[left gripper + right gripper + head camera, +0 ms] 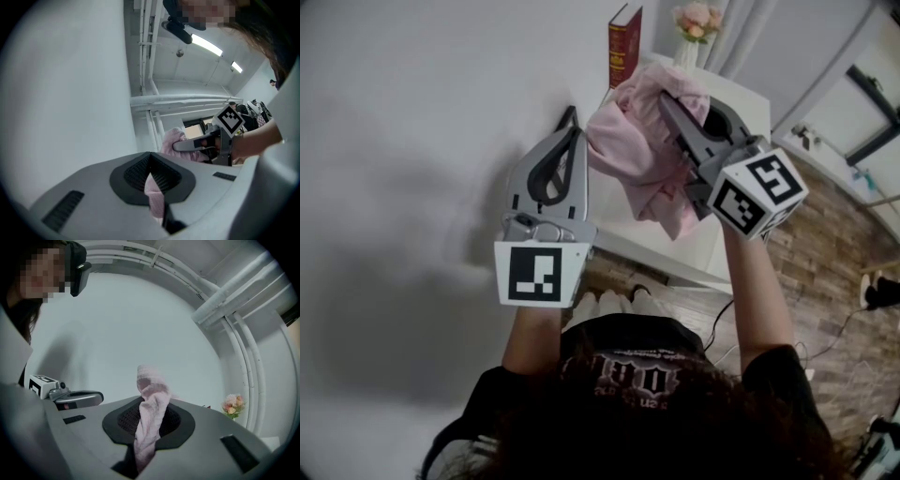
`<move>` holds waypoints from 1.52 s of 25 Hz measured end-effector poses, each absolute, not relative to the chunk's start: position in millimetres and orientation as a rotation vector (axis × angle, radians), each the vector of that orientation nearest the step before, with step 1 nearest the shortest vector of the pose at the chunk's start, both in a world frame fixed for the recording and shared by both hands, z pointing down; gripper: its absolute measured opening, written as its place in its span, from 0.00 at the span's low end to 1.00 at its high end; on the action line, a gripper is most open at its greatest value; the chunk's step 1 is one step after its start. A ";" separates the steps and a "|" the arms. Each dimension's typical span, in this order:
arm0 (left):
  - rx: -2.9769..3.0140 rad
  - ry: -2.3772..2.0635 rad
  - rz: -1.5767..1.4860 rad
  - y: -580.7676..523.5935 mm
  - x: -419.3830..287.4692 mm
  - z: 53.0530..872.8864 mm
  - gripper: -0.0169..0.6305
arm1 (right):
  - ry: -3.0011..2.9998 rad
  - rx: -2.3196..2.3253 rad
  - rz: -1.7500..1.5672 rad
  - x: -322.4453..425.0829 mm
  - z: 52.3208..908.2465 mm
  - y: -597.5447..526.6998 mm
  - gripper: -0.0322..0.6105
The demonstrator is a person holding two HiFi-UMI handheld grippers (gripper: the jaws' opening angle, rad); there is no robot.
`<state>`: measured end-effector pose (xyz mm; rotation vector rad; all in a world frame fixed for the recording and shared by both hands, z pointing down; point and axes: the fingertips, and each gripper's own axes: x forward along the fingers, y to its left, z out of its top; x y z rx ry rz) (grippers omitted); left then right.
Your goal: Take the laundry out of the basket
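Observation:
A pink garment (636, 155) hangs in the air between my two raised grippers, above a white table (748, 105). In the head view my left gripper (576, 137) is shut on the garment's left edge and my right gripper (667, 101) is shut on its upper right part. In the left gripper view a strip of the pink garment (153, 193) is pinched in my left gripper (151, 163), with the right gripper (199, 143) beyond it. In the right gripper view my right gripper (149, 405) clamps a fold of the pink garment (151, 414). No basket is in view.
A red book (624, 43) and a vase of pink flowers (695, 22) stand at the table's far end, against a plain grey wall (412, 141). The brick-patterned floor (834, 272) with cables lies to the right. The person's head and dark shirt fill the bottom.

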<state>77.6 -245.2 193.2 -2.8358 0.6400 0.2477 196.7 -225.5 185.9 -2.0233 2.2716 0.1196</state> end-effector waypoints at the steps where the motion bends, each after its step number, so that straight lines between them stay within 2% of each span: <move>1: -2.835 0.642 0.247 -243.5 76.0 194.3 0.03 | 2.270 -2.019 0.130 195.7 183.6 -224.4 0.14; 13: -2.801 0.729 0.285 -231.6 69.5 203.9 0.03 | 2.289 -1.925 0.182 191.8 175.7 -220.7 0.14; 27: -2.665 1.127 0.281 -192.0 45.8 215.8 0.03 | 2.493 -1.611 0.225 174.2 164.0 -218.1 0.14; 38: -2.493 1.420 0.227 -135.6 -0.4 218.7 0.03 | 2.566 -1.337 0.275 140.4 128.8 -193.8 0.14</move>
